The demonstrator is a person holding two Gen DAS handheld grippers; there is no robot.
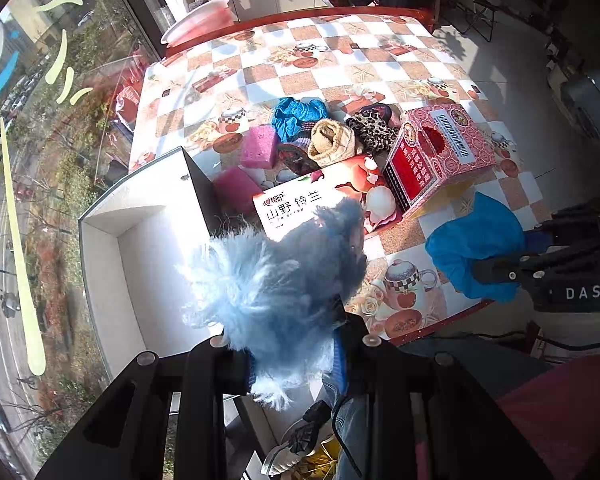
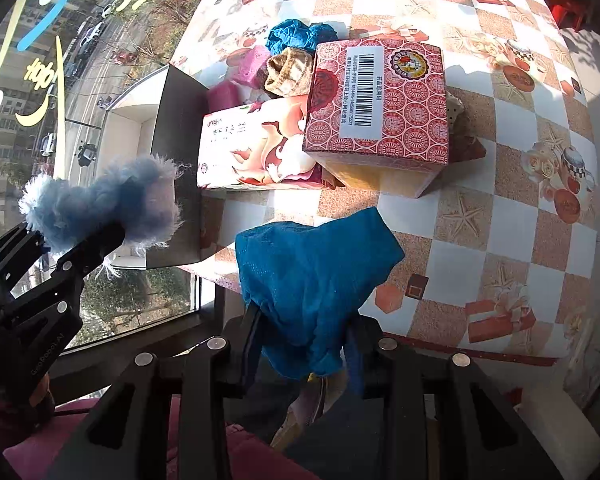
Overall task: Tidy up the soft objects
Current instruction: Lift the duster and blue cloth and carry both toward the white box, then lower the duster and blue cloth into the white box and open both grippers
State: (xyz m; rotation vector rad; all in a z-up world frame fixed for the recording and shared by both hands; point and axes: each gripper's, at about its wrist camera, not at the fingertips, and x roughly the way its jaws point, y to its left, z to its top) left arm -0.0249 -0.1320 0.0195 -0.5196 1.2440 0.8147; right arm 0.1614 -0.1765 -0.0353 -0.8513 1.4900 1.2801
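Note:
My left gripper (image 1: 296, 344) is shut on a fluffy light-blue soft item (image 1: 276, 292), which hangs above the near corner of an open white box (image 1: 140, 240). The right wrist view shows the same left gripper (image 2: 100, 240) and fluffy item (image 2: 100, 200) at the left, beside that white box (image 2: 128, 120). My right gripper (image 2: 304, 340) is shut on a crumpled blue cloth (image 2: 312, 280) above the table's near edge. That right gripper (image 1: 496, 270) and blue cloth (image 1: 476, 248) also show at the right of the left wrist view.
On the checkered tablecloth (image 1: 340, 60) lie another blue cloth (image 1: 298, 114), a beige knit roll (image 1: 334, 142), leopard fabric (image 1: 374, 128) and two pink sponges (image 1: 260, 146). A red patterned carton (image 2: 380, 100) leans on a flowered box (image 2: 256, 144). A window runs along the left.

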